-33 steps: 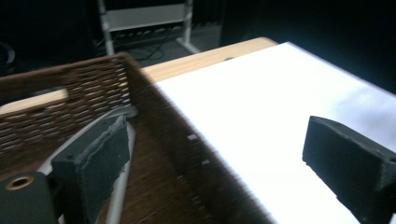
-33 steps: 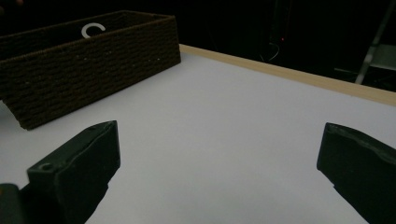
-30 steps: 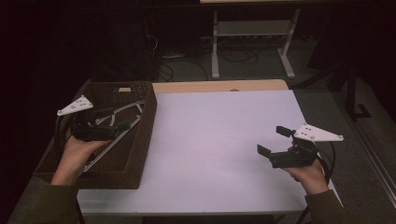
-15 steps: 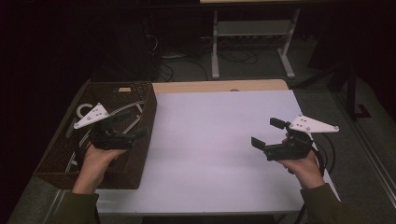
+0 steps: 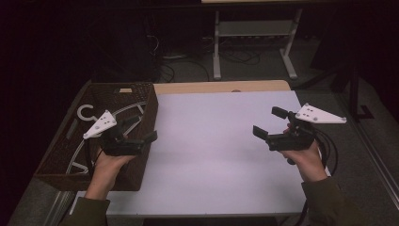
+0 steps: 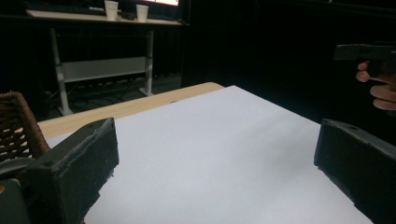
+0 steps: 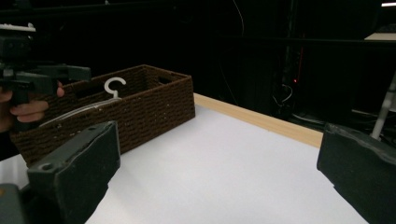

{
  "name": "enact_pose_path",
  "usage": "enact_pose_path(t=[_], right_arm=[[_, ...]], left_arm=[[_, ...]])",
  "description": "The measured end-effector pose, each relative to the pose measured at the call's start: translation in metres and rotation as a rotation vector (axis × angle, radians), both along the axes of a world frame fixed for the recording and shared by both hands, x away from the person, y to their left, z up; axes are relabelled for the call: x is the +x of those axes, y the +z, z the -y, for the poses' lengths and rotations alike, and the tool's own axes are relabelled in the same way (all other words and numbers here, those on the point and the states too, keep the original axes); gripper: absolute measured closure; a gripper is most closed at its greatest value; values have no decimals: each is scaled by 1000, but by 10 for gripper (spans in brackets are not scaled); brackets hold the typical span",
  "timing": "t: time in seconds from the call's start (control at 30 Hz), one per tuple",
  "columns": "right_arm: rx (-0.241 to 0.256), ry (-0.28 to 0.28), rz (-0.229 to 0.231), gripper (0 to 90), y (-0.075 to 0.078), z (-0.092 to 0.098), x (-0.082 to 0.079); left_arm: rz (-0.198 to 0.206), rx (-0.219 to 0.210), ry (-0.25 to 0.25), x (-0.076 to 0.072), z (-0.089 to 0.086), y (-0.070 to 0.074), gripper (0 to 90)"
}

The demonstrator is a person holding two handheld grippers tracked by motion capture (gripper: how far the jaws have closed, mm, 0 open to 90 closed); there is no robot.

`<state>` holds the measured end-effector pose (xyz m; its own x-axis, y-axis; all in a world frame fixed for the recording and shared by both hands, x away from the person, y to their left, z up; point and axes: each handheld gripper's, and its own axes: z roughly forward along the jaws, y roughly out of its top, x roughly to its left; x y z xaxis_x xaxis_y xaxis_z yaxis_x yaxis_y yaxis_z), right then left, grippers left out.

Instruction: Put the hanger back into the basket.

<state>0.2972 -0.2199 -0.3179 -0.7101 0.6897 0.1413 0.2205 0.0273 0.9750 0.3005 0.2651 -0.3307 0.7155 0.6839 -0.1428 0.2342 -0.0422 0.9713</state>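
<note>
Since half a second ago the left gripper has come up and toward the basket's right wall, and the right gripper has risen a little. Both grippers are released, jaws standing wide apart with nothing between them. The left one hovers over the right wall of the basket, pointing right across the white table; the hanger lies behind it inside the basket, its white hook toward the far left corner. The right one hangs above the table's right part, well apart from the basket, pointing left. Each forearm comes in from the near edge. Wire arcs of the hanger rest along the basket's floor.
</note>
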Motion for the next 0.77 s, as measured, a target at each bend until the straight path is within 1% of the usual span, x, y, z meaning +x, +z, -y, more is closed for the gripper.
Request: enact_pose_path(t=[0.07, 0.13, 0.17, 0.23, 0.27, 0.4, 0.77], right_arm=[[6, 3, 6, 0, 2, -1, 1], [15, 5, 14, 0, 3, -1, 2], [16, 6, 17, 0, 4, -2, 2], [19, 6, 22, 0, 4, -3, 3], [19, 9, 22, 0, 5, -3, 3], [14, 10, 25, 0, 5, -4, 4], [21, 4, 19, 0, 6, -3, 3]], left_arm=[[6, -5, 1, 0, -1, 0, 0], [10, -20, 0, -2, -2, -1, 0], [12, -13, 0, -2, -2, -1, 0], [13, -13, 0, -2, -2, -2, 0], [9, -3, -4, -2, -2, -3, 0], [7, -10, -6, -2, -3, -4, 0], [7, -1, -10, -2, -2, -3, 0]])
